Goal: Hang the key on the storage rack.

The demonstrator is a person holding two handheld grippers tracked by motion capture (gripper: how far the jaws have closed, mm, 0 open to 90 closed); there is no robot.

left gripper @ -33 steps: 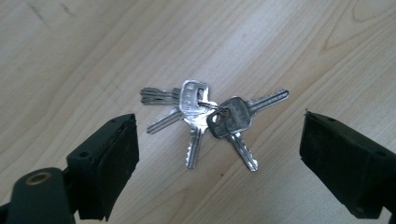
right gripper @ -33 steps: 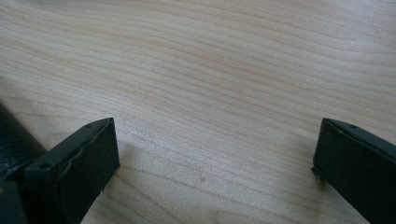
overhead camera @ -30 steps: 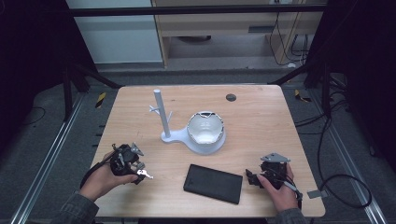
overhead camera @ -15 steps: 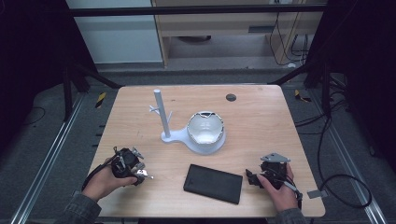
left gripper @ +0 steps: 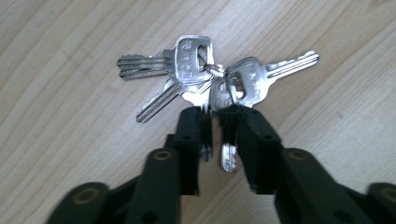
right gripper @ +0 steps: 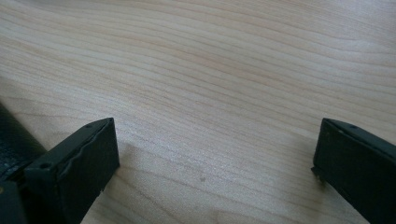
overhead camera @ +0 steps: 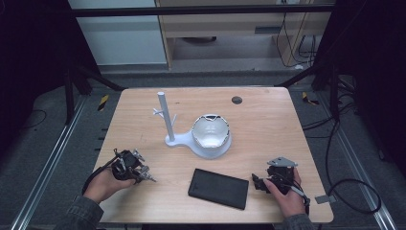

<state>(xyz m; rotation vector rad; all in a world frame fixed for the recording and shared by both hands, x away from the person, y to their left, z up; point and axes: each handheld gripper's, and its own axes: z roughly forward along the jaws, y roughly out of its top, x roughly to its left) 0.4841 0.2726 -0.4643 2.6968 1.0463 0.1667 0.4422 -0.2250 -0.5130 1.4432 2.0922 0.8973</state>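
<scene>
I see the key bunch (left gripper: 205,77) lying on the desk (overhead camera: 268,124) near its front left corner, fanned out. Left hand-held gripper (left gripper: 219,116) has just been closing, jaws now pinching the keys at the ring. Right hand-held gripper (right gripper: 215,154) released, jaws wide over bare wood beside the black case (overhead camera: 219,188).

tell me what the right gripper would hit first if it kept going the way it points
Probably the black case: the right gripper points left at its near end, open, bare table between the jaws. Depth is unclear.
</scene>
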